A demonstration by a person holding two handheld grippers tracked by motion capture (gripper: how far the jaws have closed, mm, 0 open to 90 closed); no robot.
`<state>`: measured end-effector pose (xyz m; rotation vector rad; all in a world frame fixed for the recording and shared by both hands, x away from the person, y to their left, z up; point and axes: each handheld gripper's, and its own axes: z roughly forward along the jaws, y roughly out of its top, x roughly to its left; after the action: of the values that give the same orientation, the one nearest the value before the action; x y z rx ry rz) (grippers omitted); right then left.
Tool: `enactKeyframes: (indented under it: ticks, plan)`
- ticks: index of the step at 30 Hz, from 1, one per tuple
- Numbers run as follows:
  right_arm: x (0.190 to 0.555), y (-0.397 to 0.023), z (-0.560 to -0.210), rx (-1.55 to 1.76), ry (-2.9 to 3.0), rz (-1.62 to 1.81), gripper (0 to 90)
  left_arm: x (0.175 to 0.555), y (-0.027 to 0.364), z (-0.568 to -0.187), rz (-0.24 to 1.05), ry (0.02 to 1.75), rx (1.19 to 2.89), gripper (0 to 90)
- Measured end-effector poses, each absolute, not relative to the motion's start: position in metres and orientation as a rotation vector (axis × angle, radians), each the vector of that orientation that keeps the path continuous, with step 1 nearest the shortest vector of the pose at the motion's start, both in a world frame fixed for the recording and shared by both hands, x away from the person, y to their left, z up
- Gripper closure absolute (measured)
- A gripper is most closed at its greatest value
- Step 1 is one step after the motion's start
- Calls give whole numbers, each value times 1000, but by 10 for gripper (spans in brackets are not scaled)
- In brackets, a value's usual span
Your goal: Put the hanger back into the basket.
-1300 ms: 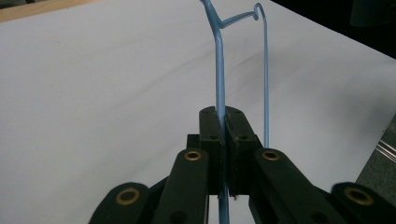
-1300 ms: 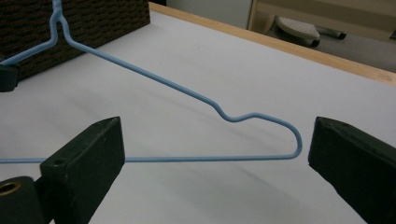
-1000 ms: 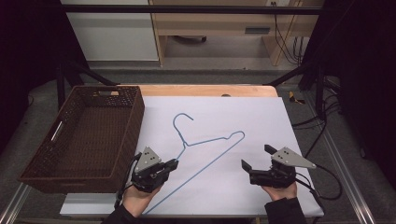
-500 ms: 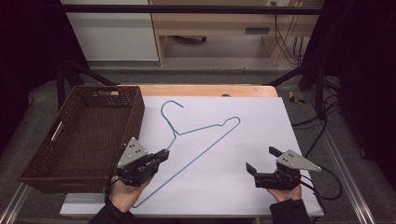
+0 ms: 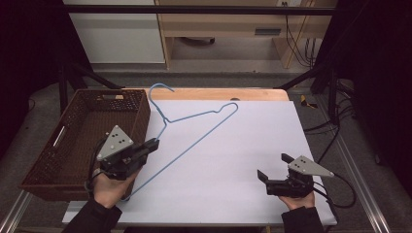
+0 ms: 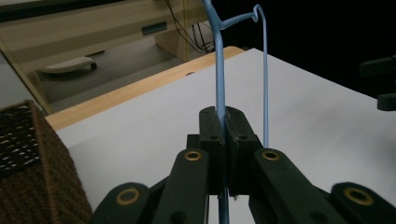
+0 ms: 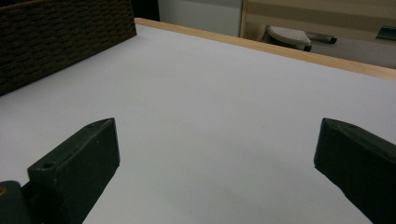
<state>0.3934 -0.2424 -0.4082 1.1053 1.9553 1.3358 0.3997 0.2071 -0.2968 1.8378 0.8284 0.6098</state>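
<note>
Hands come in from the near edge of the table (image 5: 233,194), each with a two-jaw tool. The left gripper (image 5: 154,143) has its jaws pressed together on the thin wire of a pale blue hanger (image 5: 194,145), pinching it low on one long side; in the left gripper view the wire runs up between the two black pads (image 6: 212,135) and on past them, with the other side of the hanger (image 6: 265,84) rising just to one side of the jaws. From the tool the wire slopes back down toward the person, its lowest corner near the table's front beside the left hand (image 5: 109,187), while the rest stretches ahead of the jaws and away across the white sheet, the hook at the far end curling over the wooden strip at the back. Just beside this gripper, on its outer side, stands a dark woven basket (image 5: 58,145), close to the hand. Well apart, on the other side of the sheet, the right gripper (image 5: 273,167) rests low with its jaws spread wide and nothing between them; the right gripper view looks out over bare white surface (image 7: 210,116) between the two black jaws, with the basket wall (image 7: 60,37) farther off.
</note>
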Motion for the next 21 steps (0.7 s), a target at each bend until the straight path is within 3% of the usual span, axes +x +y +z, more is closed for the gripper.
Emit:
enactKeyframes:
  ticks: [21]
  plan:
    - [394,-242,-409,1099,1965,1331,6,417,267,-249,787,872,1810,866]
